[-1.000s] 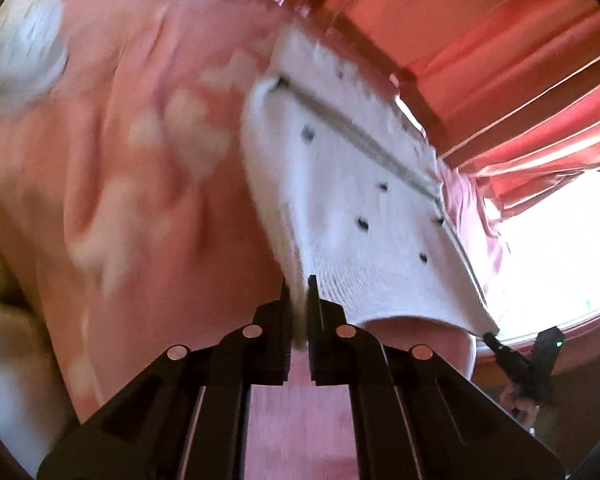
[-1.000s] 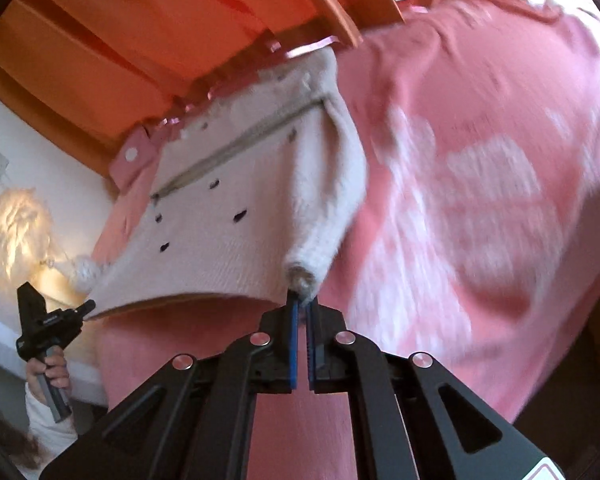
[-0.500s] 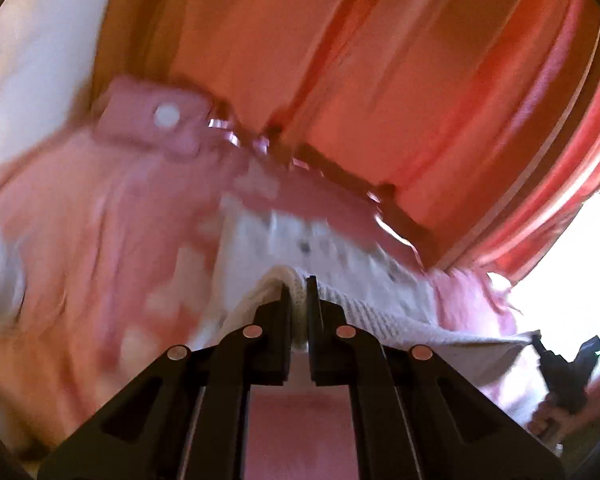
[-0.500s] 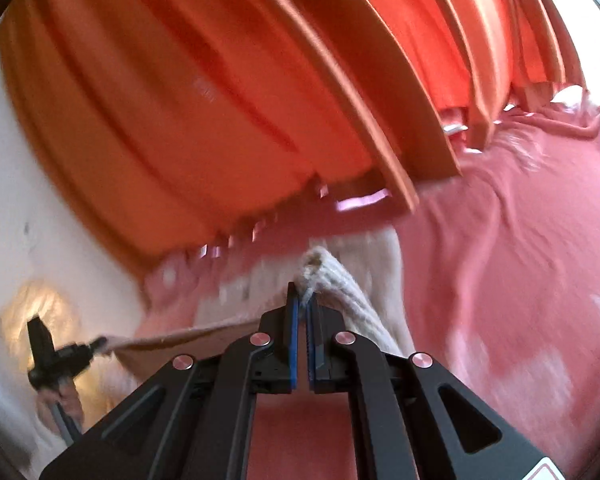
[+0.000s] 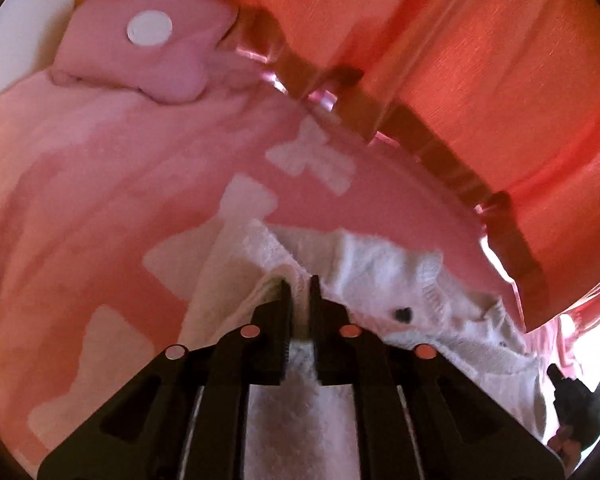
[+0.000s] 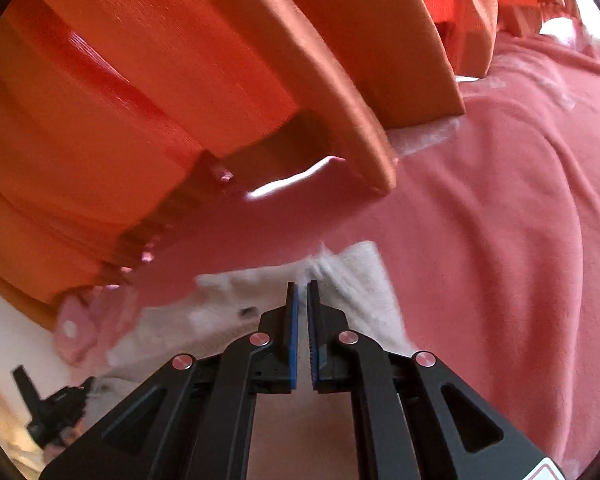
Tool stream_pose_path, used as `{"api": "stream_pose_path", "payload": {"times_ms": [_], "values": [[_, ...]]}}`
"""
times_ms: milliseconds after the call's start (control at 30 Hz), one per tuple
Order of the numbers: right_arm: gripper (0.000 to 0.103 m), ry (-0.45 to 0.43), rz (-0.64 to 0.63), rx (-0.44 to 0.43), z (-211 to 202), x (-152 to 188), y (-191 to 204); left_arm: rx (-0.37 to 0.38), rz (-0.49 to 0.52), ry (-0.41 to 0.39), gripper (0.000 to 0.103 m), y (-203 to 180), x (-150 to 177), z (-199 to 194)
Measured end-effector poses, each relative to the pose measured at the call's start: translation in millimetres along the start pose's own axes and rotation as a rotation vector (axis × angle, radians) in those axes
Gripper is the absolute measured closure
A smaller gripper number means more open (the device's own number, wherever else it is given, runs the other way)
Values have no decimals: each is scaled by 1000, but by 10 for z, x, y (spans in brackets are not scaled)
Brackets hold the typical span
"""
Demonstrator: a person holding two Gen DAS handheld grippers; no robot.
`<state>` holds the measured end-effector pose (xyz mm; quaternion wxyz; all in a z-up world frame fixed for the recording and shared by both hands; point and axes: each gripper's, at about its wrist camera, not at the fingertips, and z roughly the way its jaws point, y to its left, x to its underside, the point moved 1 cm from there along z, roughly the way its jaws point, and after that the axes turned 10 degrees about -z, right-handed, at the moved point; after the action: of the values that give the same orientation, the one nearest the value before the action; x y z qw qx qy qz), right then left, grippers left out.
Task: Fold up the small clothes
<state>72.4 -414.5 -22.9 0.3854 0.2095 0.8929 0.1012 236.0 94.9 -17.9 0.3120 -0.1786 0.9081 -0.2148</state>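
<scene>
you see one small cream-white knitted garment (image 5: 384, 280) with little dark spots on it. it lies on the pink blanket with pale shapes, near the orange curtain. it is doubled over on itself, and the top layer is bunched and wrinkled, not smooth. in the right wrist view the same garment (image 6: 352, 276) looks blurred; its edge runs along the blanket.

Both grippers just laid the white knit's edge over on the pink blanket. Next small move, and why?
Probably finish opening and back both grippers straight off. The left gripper and right gripper have jaws opening, knit still between the left's. The white knit garment already lies doubled on the pink blanket, so lifting now could drag the fold apart.
</scene>
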Motion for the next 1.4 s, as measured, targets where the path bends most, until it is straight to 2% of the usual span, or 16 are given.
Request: {"api": "stream_pose_path", "payload": {"times_ms": [33, 67, 100, 167, 367, 433, 467, 500, 567, 700, 767, 867, 967, 1133, 1267, 1400], "values": [[87, -25, 2, 11, -80, -19, -26, 6, 10, -6, 89, -14, -9, -5], [78, -51, 12, 11, -156, -39, -56, 26, 7, -8, 77, -27, -21, -53], [57, -85, 28, 10, -244, -54, -89, 47, -1, -13, 52, -30, -29, -115], [43, -132, 51, 9, -381, -67, -135, 76, -16, -55, 22, -33, -35, -270], [43, 146, -93, -11, 105, 93, 63, 52, 114, 51, 17, -126, 125, -134], [45, 184, -165, 61, 261, 149, 148, 26, 127, 71, 21, -123, 158, -31], [61, 184, -186, 85, 287, 154, 181, 8, 135, 79, 38, -123, 162, 14], [90, 182, -197, 111, 283, 136, 201, -9, 148, 89, 63, -126, 157, 50], [94, 134, -168, 76, 174, 68, 207, -37, 186, 87, 91, -133, 124, 83], [95, -138, -144, -105, -376, -206, 341, 36, 139, 0, 94, -169, -40, -167], [95, -193, -131, -133, -457, -278, 356, 59, 154, -68, 94, -249, -115, -315], [95, -75, -114, -5, -47, -238, 214, 17, 156, -98, 94, -229, -174, -247], [96, 72, -38, 68, 394, -81, -28, -48, 102, -36, 94, -13, -182, 88], [96, -77, -84, -20, 54, -279, 131, -44, 130, -72, 94, -76, -209, 16], [96, 97, 3, 48, 554, -94, -172, -89, 122, -17, 94, 57, -136, 248], [96, -33, -38, -23, 235, -258, 15, -70, 113, -43, 94, 53, -199, 162]]}}
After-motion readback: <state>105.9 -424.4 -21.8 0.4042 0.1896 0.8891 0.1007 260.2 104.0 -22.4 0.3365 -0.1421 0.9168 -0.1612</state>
